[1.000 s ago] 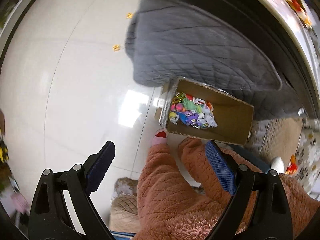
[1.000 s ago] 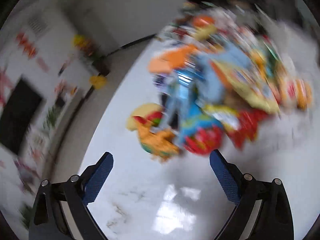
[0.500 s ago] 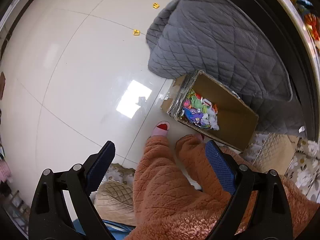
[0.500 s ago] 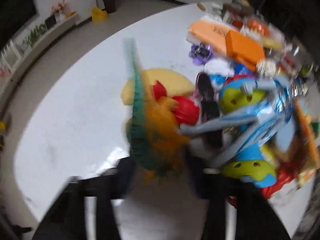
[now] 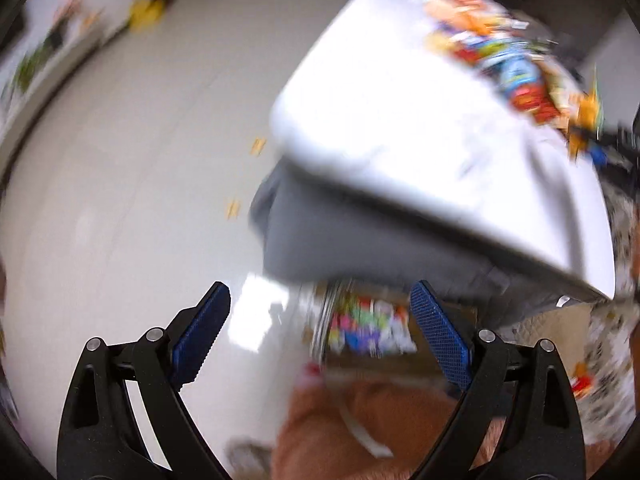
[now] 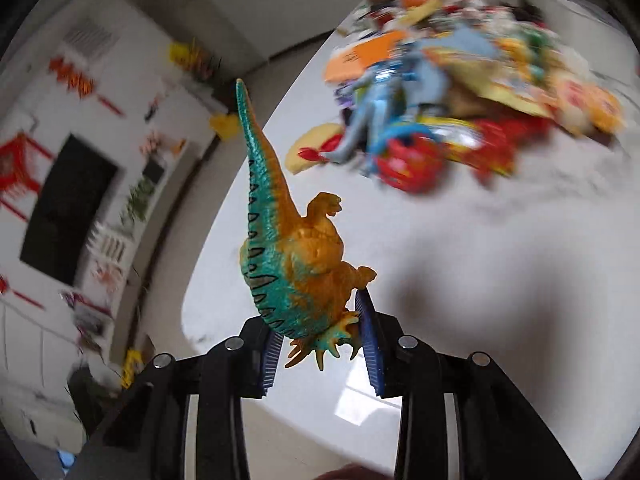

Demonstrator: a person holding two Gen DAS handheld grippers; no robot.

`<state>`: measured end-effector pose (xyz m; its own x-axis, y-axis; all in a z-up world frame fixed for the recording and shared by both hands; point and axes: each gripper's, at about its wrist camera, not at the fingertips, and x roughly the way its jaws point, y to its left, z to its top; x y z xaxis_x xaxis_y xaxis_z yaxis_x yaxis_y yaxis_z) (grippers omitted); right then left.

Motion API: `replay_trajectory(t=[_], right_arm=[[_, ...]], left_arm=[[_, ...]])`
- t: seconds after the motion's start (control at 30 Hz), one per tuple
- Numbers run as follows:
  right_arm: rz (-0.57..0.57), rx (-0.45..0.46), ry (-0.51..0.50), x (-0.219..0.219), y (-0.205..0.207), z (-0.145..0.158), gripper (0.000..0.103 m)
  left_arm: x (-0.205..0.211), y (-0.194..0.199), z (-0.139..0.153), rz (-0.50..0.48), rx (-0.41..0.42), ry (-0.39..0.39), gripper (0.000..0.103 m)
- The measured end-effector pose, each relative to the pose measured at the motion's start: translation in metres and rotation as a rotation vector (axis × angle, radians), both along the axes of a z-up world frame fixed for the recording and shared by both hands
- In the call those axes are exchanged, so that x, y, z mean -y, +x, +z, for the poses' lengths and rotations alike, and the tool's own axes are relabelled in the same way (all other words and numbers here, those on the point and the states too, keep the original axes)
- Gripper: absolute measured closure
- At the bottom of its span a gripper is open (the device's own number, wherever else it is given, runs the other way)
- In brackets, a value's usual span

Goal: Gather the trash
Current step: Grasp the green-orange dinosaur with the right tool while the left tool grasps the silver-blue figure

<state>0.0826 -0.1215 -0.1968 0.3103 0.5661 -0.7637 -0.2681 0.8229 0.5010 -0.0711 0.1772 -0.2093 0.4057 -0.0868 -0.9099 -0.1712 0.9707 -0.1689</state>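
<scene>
My right gripper [image 6: 320,340] is shut on an orange and teal toy dinosaur [image 6: 296,264], held by its head end with the tail pointing up, above the white table [image 6: 460,280]. A blurred pile of colourful wrappers and toys [image 6: 440,92] lies on the table's far side; it also shows in the left wrist view [image 5: 516,64]. My left gripper [image 5: 320,344] is open and empty, above a cardboard box [image 5: 372,328] of colourful trash on the floor beneath the table [image 5: 400,128].
A grey quilted cover [image 5: 320,232] hangs under the table beside the box. The person's fuzzy orange legs [image 5: 384,428] are just below the left gripper. Pale tiled floor [image 5: 120,160] stretches left. A wall with a dark screen [image 6: 68,204] stands far left.
My right gripper has closed on the toy dinosaur and lifted it away from the pile. The left gripper has swung upward, bringing the tabletop into view; it stays open.
</scene>
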Motion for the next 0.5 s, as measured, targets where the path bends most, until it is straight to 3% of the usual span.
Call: replay_trajectory(t=[0.23, 0.37, 0.5], right_arm=[[-0.149, 0.011, 0.056, 0.078, -0.054, 0.018, 0.068], [-0.226, 0.01, 0.059, 0.125, -0.073, 0.02, 0.068], [-0.289, 0.007, 0.056, 0.155, -0.097, 0.021, 0.068]], left_arm=[[0.106, 0.155, 0.037, -0.29, 0.128, 0.067, 0.014], [0.158, 0.238, 0.048, -0.355, 0.157, 0.114, 0.014], [0.18, 0.314, 0.04, -0.3, 0.116, 0.087, 0.014]])
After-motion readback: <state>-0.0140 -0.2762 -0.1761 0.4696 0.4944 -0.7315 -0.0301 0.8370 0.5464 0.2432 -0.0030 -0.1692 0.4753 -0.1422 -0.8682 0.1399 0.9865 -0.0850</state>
